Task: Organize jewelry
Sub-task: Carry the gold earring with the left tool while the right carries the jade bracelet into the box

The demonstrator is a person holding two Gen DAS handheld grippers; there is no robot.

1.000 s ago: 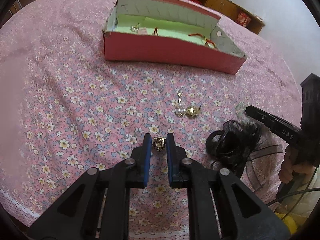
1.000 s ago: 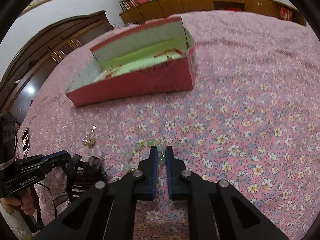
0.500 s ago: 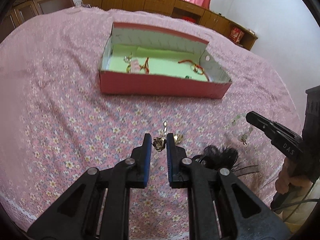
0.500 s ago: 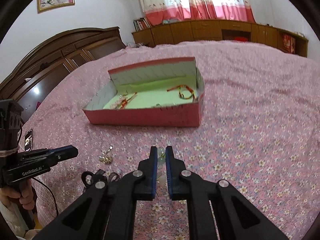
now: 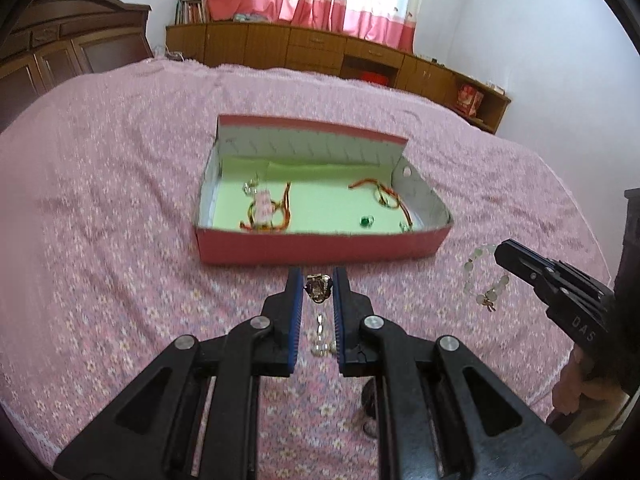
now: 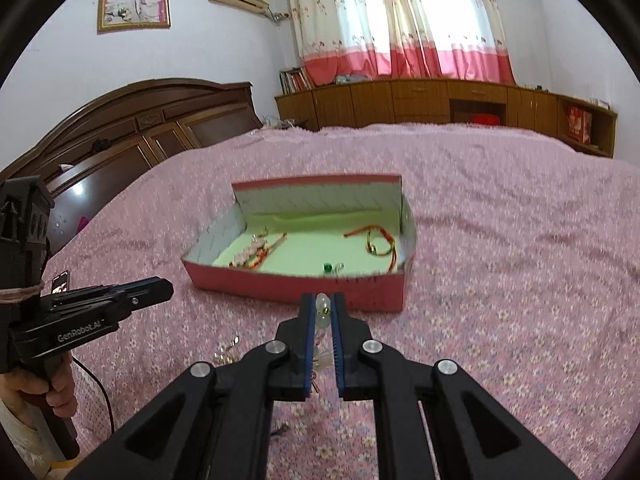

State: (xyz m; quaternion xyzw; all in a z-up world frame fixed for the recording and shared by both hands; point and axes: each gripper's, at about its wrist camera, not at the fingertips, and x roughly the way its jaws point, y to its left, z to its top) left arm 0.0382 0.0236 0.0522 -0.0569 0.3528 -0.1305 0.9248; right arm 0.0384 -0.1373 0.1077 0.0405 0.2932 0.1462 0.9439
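A red box (image 5: 320,246) with a green floor lies open on the pink floral bedspread; it also shows in the right wrist view (image 6: 296,284). Red cord bracelets (image 5: 380,194), a pink piece and a green ring (image 5: 366,221) lie inside. My left gripper (image 5: 317,286) is shut on a small gold ornament (image 5: 318,287), held above the bed just before the box's near wall. My right gripper (image 6: 322,312) is shut on a pale green bead bracelet (image 6: 322,316), which hangs from it in the left wrist view (image 5: 486,284), right of the box.
Pearl and gold earrings (image 5: 322,342) lie on the bedspread under my left gripper, also in the right wrist view (image 6: 226,352). A black hair piece (image 5: 368,400) lies nearer, mostly hidden. A wooden headboard (image 6: 132,128) and low cabinets (image 6: 440,104) stand beyond the bed.
Both grippers have lifted off the bedspread with their pieces and moved toward the box. The bead bracelet now hangs in the air from the right gripper.
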